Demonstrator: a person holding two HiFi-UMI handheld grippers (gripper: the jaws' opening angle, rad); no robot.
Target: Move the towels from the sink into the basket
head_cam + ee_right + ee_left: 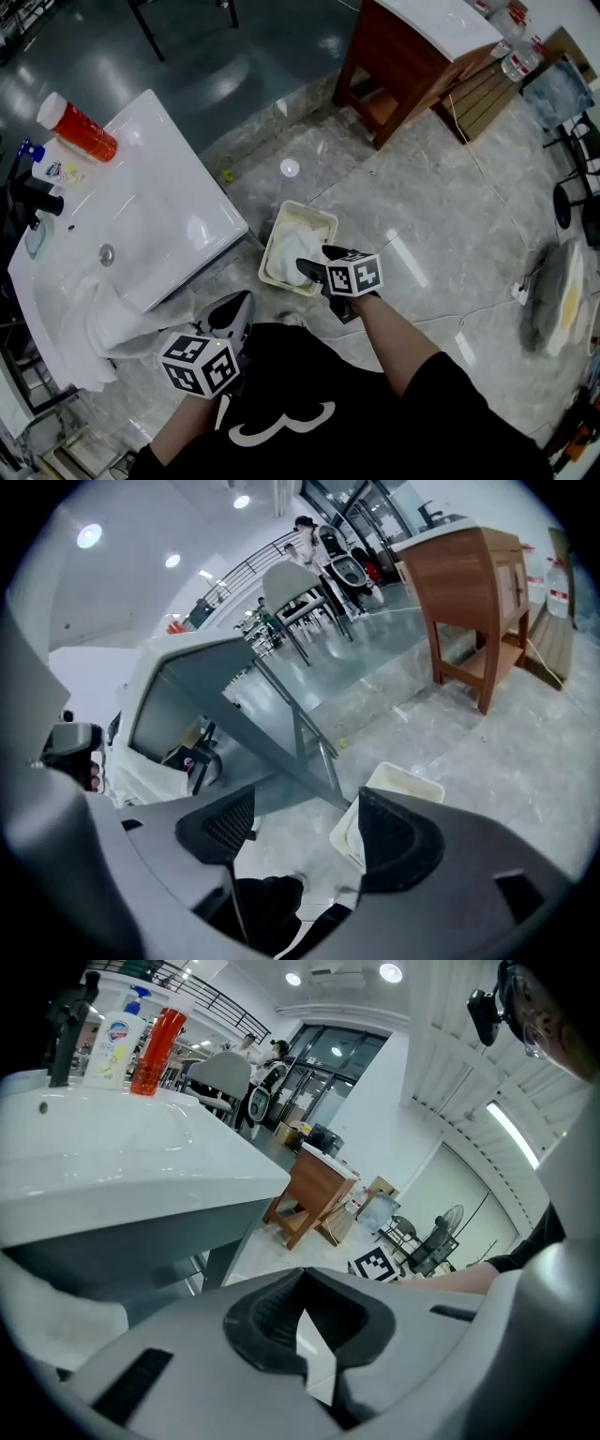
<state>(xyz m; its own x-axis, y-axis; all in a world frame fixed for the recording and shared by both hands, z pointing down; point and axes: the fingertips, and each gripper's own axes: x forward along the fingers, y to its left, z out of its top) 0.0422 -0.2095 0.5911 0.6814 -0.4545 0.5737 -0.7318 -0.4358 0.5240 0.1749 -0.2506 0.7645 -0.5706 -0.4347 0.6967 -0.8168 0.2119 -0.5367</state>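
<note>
Right claw (pixel 307 272) gapes over towel (pixel 289 242) in basket (pixel 323 222).

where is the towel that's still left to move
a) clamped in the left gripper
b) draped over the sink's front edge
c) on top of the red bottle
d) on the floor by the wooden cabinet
b: the white towel hangs over the front edge of the sink, while another towel already lies in the basket.
</note>
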